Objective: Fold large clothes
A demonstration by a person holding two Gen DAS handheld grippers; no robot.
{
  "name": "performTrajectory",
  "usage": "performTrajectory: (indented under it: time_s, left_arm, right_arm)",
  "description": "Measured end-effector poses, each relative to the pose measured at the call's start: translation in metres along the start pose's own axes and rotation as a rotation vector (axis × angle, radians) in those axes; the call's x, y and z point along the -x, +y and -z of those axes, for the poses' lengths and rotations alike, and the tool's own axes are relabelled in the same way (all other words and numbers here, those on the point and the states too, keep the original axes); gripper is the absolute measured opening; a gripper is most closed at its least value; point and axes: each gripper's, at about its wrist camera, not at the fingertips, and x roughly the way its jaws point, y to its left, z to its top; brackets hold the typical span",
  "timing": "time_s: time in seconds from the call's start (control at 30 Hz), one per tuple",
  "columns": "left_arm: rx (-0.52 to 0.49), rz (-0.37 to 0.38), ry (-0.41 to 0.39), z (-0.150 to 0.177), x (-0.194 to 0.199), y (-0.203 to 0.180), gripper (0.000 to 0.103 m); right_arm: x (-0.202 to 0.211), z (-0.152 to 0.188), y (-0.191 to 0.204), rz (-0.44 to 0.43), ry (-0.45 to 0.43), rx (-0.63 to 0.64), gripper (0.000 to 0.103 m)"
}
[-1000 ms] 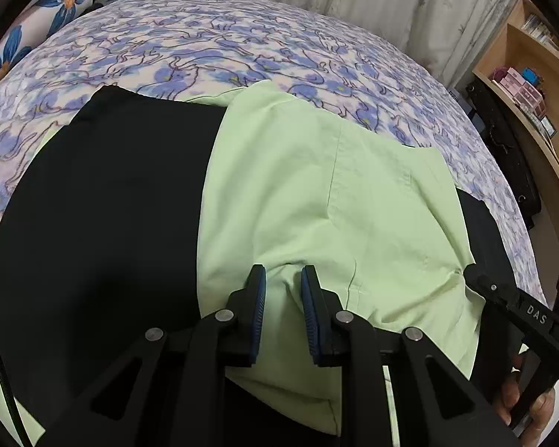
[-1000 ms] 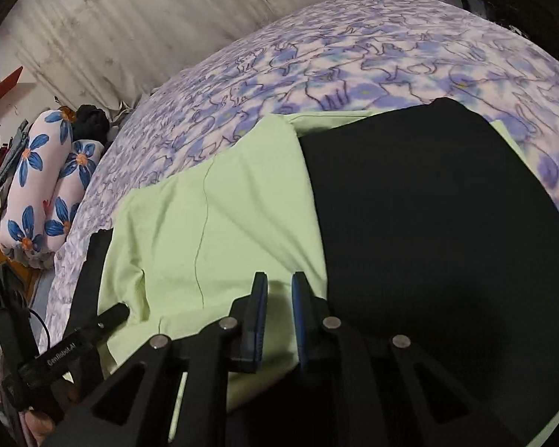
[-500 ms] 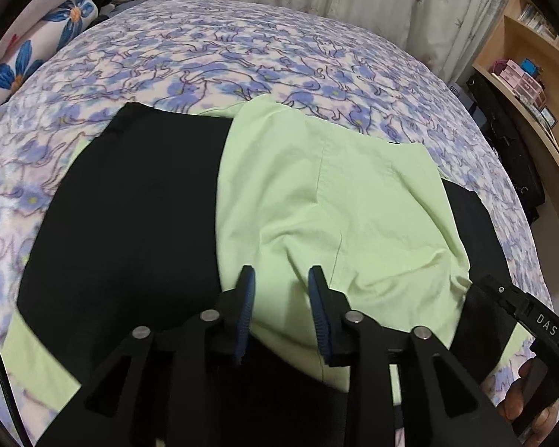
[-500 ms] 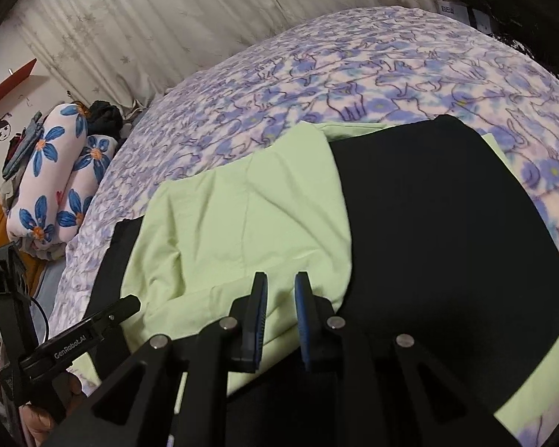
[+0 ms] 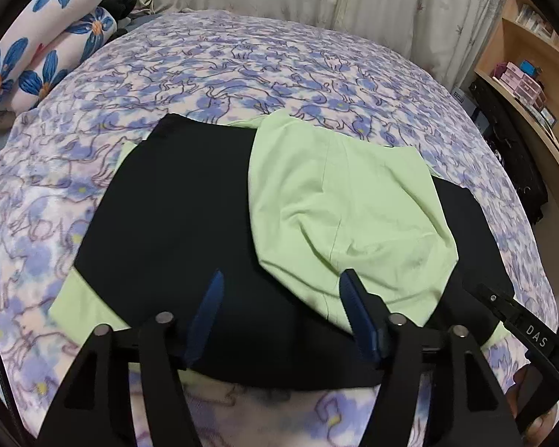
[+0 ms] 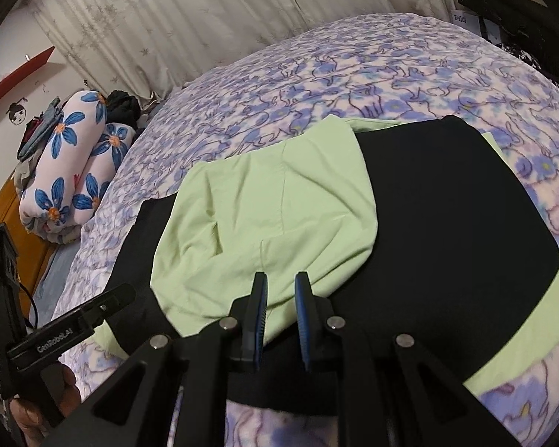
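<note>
Left wrist garment: green and black top (image 5: 346,216), flat on bed (image 5: 242,63), soft, floppy.
Left wrist fingers: left gripper (image 5: 279,313) opening, nothing between.
Left wrist writing: "DAS".
Right wrist fingers: right gripper (image 6: 279,316) a little apart, nothing pinched.
Right wrist hold: best at hem corners.
Right wrist writing: "GenRobot.AI".

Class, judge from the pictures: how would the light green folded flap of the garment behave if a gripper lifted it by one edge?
The green flap would probably droop limply: it already lies in soft wrinkles. It looks thin, so likely light. It may slide across the black panel beneath, undoing the fold.
</note>
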Motion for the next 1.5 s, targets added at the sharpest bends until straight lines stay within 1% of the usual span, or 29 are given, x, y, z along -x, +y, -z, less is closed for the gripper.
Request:
performTrajectory:
  time_s: [0.03,0.1,0.33,0.37,0.47,0.53,0.6,0.67,0.7,0.77,0.83,0.87,0.9,1.0,1.1,1.17,1.23,1.27,1.3,1.33,1.4,1.43,1.5]
  left_arm:
    - [-0.002,-0.002,0.0,0.002,0.003,0.0,0.065]
    - [-0.011,-0.005,0.006,0.007,0.01,0.001,0.069]
    - [-0.03,-0.014,0.015,0.025,0.029,0.006,0.077]
    - [-0.03,-0.012,0.02,0.028,0.03,0.009,0.078]
    - [-0.002,0.009,0.032,0.041,0.035,0.022,0.079]
    - [0.028,0.056,0.037,0.049,0.036,0.032,0.079]
    - [0.075,0.132,0.051,0.06,0.035,0.046,0.079]
    - [0.138,0.21,0.077,0.073,0.027,0.064,0.079]
    - [0.167,0.236,0.087,0.078,0.022,0.072,0.079]
    - [0.244,0.308,0.094,0.09,0.009,0.09,0.079]
    - [0.278,0.344,0.085,0.093,0.0,0.1,0.079]
    - [0.299,0.368,0.071,0.093,-0.004,0.104,0.079]
    - [0.305,0.377,0.054,0.091,-0.006,0.105,0.079]
    - [0.3,0.371,0.009,0.081,-0.015,0.103,0.079]
    - [0.305,0.346,-0.006,0.067,-0.033,0.103,0.079]
    - [0.302,0.324,-0.019,0.055,-0.042,0.105,0.079]
    - [0.297,0.278,-0.036,0.039,-0.051,0.104,0.079]
    - [0.302,0.268,-0.039,0.034,-0.054,0.105,0.076]
    - [0.317,0.259,-0.052,0.027,-0.056,0.106,0.063]
    - [0.32,0.243,-0.069,0.022,-0.055,0.107,0.053]
    - [0.291,0.196,-0.095,0.013,-0.053,0.105,0.015]
    - [0.252,0.163,-0.122,0.008,-0.049,0.1,0.013]
    - [0.186,0.137,-0.167,0.003,-0.038,0.086,0.01]
  right_arm:
    - [0.002,0.001,0.001,0.001,0.0,0.004,0.015]
    - [0.006,0.008,0.005,0.008,0.003,0.016,0.015]
    - [0.019,0.03,0.02,0.035,0.013,0.084,0.016]
    - [0.02,0.034,0.022,0.037,0.012,0.095,0.016]
    - [0.024,0.042,0.028,0.052,0.011,0.122,0.018]
    - [0.026,0.047,0.03,0.049,0.012,0.127,0.023]
    - [0.026,0.051,0.031,0.027,0.012,0.116,0.034]
    - [0.025,0.053,0.032,0.015,0.015,0.112,0.036]
    - [0.024,0.054,0.033,0.011,0.013,0.114,0.036]
    - [0.023,0.054,0.037,0.013,0.008,0.127,0.036]
    - [0.021,0.053,0.042,0.016,0.003,0.14,0.036]
    - [0.02,0.052,0.044,0.015,-0.002,0.146,0.036]
    - [0.019,0.051,0.045,0.018,-0.004,0.152,0.036]
    - [0.014,0.047,0.05,0.024,-0.012,0.16,0.036]
    - [0.008,0.042,0.053,0.027,-0.027,0.163,0.035]
    - [0.001,0.037,0.056,0.03,-0.027,0.172,0.035]
    - [-0.006,0.031,0.058,0.034,-0.029,0.187,0.035]
    - [-0.011,0.025,0.059,0.045,-0.035,0.198,0.035]
    - [-0.016,0.019,0.061,0.058,-0.046,0.211,0.035]
    - [-0.02,0.014,0.063,0.069,-0.055,0.221,0.033]
    - [-0.033,0.001,0.068,0.099,-0.071,0.252,0.023]
    - [-0.038,-0.004,0.069,0.108,-0.075,0.259,0.021]
    - [-0.055,-0.011,0.069,0.126,-0.064,0.265,0.02]
